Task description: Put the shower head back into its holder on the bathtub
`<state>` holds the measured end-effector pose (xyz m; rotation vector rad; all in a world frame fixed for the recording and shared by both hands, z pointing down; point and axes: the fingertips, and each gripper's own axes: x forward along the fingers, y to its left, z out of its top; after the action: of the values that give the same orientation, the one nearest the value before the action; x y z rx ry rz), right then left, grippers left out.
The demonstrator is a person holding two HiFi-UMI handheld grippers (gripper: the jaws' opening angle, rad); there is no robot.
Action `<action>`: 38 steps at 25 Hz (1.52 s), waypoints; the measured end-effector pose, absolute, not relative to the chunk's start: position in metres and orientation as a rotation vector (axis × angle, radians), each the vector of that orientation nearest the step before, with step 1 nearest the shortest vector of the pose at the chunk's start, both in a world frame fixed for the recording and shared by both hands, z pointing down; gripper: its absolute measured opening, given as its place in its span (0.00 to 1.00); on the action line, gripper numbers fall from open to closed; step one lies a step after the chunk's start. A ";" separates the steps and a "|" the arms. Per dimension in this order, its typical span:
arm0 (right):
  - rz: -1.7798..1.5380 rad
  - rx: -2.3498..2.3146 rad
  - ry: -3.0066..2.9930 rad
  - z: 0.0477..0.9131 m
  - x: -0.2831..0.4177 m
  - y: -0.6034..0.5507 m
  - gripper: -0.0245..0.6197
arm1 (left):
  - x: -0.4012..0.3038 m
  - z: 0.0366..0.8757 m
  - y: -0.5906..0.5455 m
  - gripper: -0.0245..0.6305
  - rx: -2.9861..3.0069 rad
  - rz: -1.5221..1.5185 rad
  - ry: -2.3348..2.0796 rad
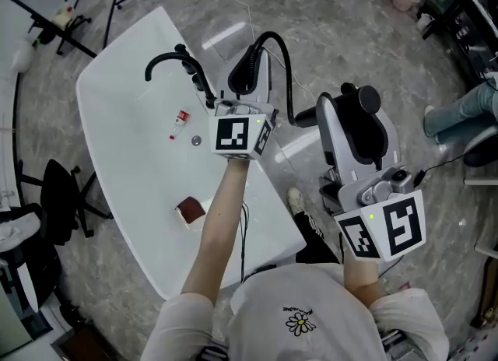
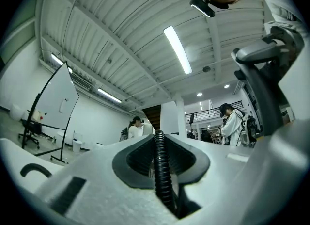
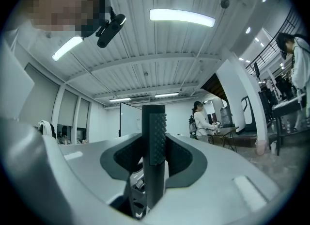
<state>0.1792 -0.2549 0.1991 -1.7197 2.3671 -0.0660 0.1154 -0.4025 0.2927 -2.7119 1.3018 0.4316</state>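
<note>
A white bathtub (image 1: 132, 118) lies below me, with a black curved faucet (image 1: 167, 61) and black knobs (image 1: 201, 81) on its far rim. My left gripper (image 1: 250, 71) hangs over that rim beside the faucet, shut on a black ribbed hose (image 1: 278, 44). In the left gripper view the hose (image 2: 160, 166) runs up between the pads of the left gripper (image 2: 160, 144). The hose arcs right to the shower head (image 1: 305, 117). My right gripper (image 1: 354, 106) is beside the tub, shut on it. The right gripper (image 3: 154, 141) clamps the shower head's dark textured handle (image 3: 156, 136). I cannot pick out the holder.
Inside the tub lie a small red and white bottle (image 1: 180, 120) and the drain (image 1: 196, 141). A brown object (image 1: 189, 209) sits on the near rim. A black chair (image 1: 58, 188) stands left of the tub. A person's legs (image 1: 467, 110) are at the right. Stands and cables cross the floor beyond.
</note>
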 end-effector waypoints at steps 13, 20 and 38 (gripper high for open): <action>-0.001 -1.721 2.362 0.186 0.185 -0.244 0.25 | 0.109 0.234 -0.407 0.13 -2.567 0.549 1.262; -0.042 -1.661 2.443 0.196 0.153 -0.257 0.25 | 0.048 0.295 -0.423 0.13 -2.553 0.367 1.449; -0.236 -1.440 2.683 0.265 0.045 -0.344 0.25 | -0.086 0.435 -0.454 0.13 -2.553 0.038 1.820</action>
<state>0.0450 -0.3443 0.2652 -1.4405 2.6835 -0.2365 -0.0857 -0.4542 0.4346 -2.5530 1.8196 0.0378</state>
